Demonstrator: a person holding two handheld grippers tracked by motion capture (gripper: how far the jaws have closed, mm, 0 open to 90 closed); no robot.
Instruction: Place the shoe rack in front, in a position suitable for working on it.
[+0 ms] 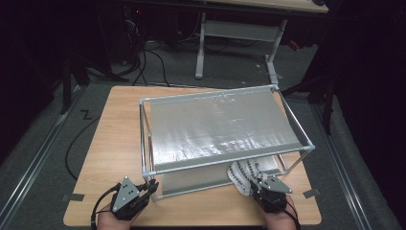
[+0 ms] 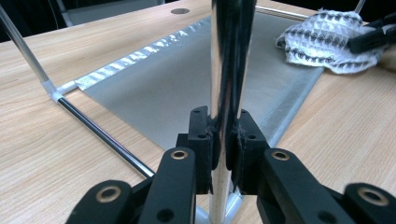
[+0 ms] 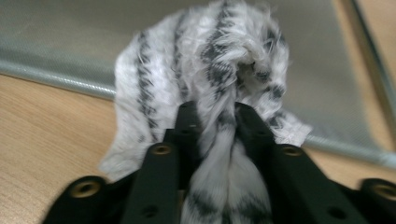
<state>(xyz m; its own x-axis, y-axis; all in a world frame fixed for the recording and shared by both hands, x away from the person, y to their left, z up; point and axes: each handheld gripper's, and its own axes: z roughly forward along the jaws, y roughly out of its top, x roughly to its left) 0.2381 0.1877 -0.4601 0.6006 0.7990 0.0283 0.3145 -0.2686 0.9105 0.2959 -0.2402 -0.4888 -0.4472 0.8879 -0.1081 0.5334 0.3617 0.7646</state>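
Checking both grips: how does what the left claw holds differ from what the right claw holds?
The left claw clamps a rigid, shiny upright frame post; the right claw has a soft, fuzzy striped cloth between its jaws. The post stands straight, the cloth lies crumpled. Both sit at the rack's near edge.

A white, dark-striped cloth (image 3: 205, 84) is seen bunched between the black jaws of the right gripper (image 3: 217, 126), seemingly pinched, over the wooden table (image 3: 46, 126) beside a grey sheet (image 3: 70, 37).
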